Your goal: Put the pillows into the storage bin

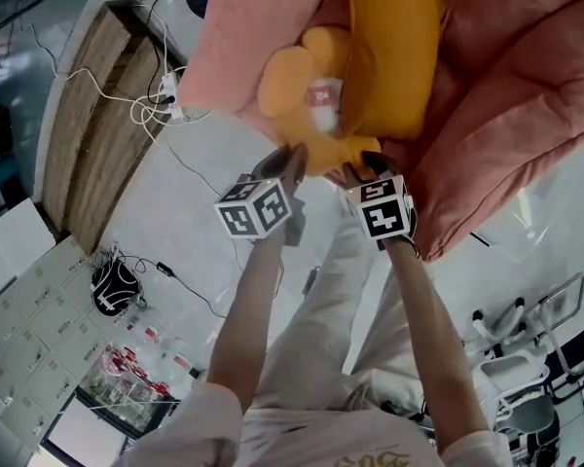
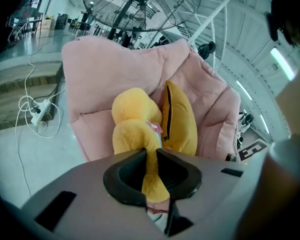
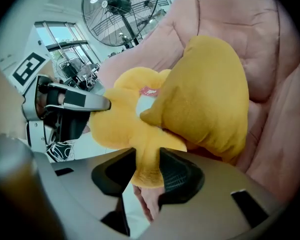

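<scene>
Head view: my left gripper (image 1: 294, 159) and right gripper (image 1: 365, 166) meet the fluffy yellow pillow (image 1: 297, 90) on the pink chair (image 1: 526, 95), upper centre.

Left gripper view: my jaws pinch one lobe. Only here the flat orange cushion (image 2: 182, 121) shows its zipper, standing on edge, long axis vertical.

Right gripper view: jaws clamp another lobe.

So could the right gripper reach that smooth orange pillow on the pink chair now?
Probably not yet: the right gripper is clamped on the fluffy yellow pillow. Once freed, the orange pillow lies close behind, nothing else blocking.
</scene>
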Motion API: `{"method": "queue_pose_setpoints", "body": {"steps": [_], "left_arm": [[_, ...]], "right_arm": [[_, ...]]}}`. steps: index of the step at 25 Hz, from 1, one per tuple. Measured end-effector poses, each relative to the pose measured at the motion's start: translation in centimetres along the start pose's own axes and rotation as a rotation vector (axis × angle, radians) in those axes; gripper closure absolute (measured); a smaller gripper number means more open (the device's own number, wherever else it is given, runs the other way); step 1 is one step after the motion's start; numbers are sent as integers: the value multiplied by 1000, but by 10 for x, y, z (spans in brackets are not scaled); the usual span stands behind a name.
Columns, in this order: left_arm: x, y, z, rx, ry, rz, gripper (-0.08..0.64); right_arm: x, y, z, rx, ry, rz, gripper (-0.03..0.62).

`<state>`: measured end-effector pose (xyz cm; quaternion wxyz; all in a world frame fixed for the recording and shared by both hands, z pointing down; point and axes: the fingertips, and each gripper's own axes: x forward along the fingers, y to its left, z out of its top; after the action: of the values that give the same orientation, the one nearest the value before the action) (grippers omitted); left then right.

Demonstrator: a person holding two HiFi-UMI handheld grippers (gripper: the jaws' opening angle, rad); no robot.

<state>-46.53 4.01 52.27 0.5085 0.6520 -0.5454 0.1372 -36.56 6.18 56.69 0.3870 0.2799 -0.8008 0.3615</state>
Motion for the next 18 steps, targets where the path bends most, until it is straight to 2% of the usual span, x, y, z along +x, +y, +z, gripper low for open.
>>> {"method": "queue_pose_setpoints", "body": {"steps": [6, 18], "left_arm": [[-12, -18, 19, -3, -61, -41, 502], [-41, -58, 59, 31, -127, -117, 511]], "right_arm": [[-20, 8, 11, 40, -58, 23, 448], [-59, 27, 34, 102, -139, 88, 462]]}}
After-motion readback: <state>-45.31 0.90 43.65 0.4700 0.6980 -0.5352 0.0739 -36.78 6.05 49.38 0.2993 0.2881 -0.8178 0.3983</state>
